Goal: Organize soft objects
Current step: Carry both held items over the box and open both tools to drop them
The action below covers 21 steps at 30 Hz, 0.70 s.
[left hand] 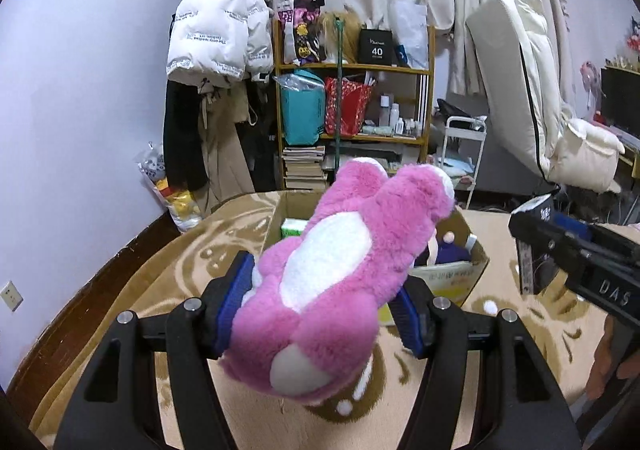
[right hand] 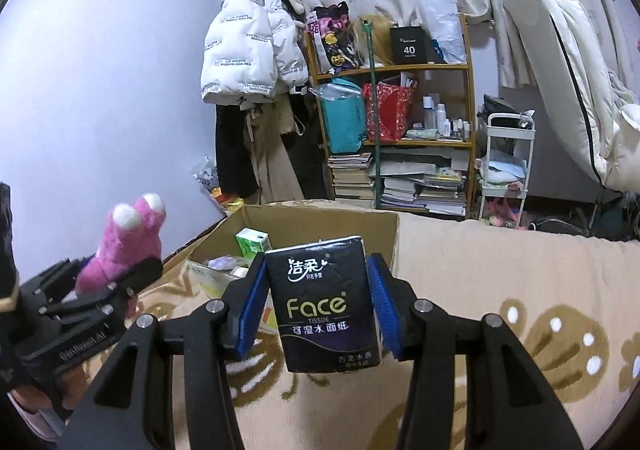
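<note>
A pink and white plush toy (left hand: 336,274) is clamped between the blue pads of my left gripper (left hand: 320,302), held above the bed in front of an open cardboard box (left hand: 460,274). In the right wrist view the same plush toy (right hand: 124,246) pokes up out of the left gripper (right hand: 100,290) at the left edge. My right gripper (right hand: 318,306) is shut on a black pack of Face tissues (right hand: 322,306), upright, in front of the cardboard box (right hand: 340,226). The box holds a green carton (right hand: 252,242) and other items. The right gripper (left hand: 576,254) shows at the right of the left wrist view.
The box stands on a beige patterned blanket (right hand: 500,290). Beyond it are a wooden shelf (left hand: 352,102) with bags and books, a coat rack with a white puffer jacket (left hand: 216,38), a white trolley (right hand: 506,166) and a leaning white mattress (left hand: 532,98).
</note>
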Each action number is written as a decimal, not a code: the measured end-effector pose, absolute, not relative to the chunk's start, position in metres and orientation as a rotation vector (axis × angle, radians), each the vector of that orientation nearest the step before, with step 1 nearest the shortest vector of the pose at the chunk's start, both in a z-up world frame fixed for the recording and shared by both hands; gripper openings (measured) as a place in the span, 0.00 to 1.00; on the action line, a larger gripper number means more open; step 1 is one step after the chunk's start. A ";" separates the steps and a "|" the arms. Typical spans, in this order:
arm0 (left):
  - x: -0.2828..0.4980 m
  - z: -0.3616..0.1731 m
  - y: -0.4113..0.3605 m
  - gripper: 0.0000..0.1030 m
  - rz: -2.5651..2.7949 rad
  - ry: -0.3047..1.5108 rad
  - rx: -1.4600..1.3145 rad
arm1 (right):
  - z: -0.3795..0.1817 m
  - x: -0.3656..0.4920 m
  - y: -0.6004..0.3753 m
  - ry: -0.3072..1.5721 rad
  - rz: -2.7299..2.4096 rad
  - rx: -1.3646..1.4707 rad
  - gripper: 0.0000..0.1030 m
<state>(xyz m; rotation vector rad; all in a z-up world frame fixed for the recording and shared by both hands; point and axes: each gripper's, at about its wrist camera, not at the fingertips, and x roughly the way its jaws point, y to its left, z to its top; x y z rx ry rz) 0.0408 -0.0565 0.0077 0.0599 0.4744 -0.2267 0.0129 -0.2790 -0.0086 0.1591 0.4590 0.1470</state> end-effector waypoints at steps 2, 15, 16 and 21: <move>0.044 0.011 -0.055 0.61 -0.219 0.462 0.059 | -0.008 0.017 -0.278 0.457 0.142 0.154 0.50; 0.074 0.028 -0.066 0.62 -0.220 0.422 0.105 | 0.029 0.041 -0.296 0.374 0.174 0.147 0.51; 0.076 0.029 -0.068 0.62 -0.201 0.408 0.114 | 0.030 0.044 -0.297 0.371 0.172 0.148 0.51; 0.087 0.030 -0.075 0.62 -0.175 0.383 0.144 | 0.036 0.063 -0.302 0.359 0.179 0.155 0.50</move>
